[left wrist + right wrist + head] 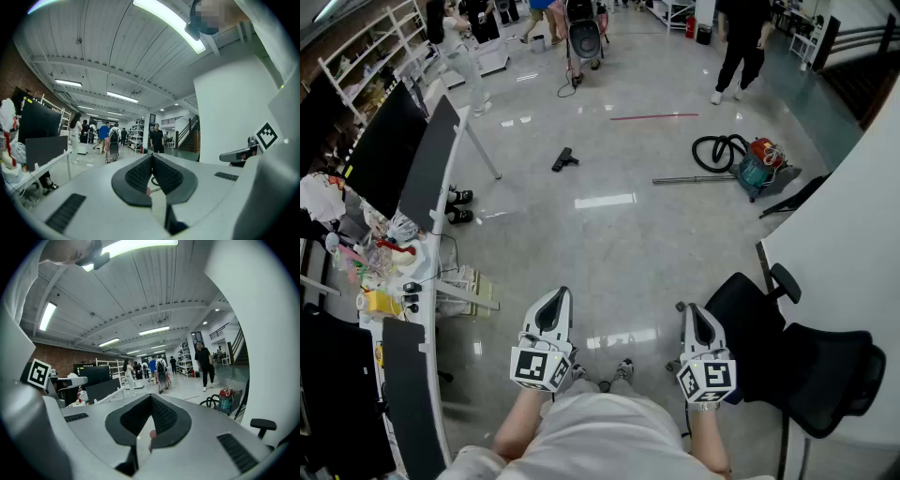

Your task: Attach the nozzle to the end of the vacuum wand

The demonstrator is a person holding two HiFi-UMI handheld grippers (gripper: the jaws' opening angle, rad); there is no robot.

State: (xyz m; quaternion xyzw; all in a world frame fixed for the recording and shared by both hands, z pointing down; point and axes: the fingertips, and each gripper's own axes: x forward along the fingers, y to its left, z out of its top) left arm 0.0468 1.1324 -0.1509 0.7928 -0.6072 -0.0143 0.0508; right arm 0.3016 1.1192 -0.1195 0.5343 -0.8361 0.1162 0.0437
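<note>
Far L: monitor (pixel 427 161) on desk, no part of job. L gripper (pixel 555 298) held level at waist, jaws shut, nothing btwn; prob. just carried that way en route. Nozzle (pixel 565 159) lying on floor mid-room, well apart from wand, so not attached yet. R gripper (pixel 692 311) likewise shut & empty, tipped slightly down. Wand (pixel 694 179) flat on floor, far end by vacuum (pixel 759 167) & hose. Chair (pixel 797 361) just beside R gripper.

nozzle (pixel 565 159): too small for detail | person (pixel 739 42): head cut by top edge
</note>
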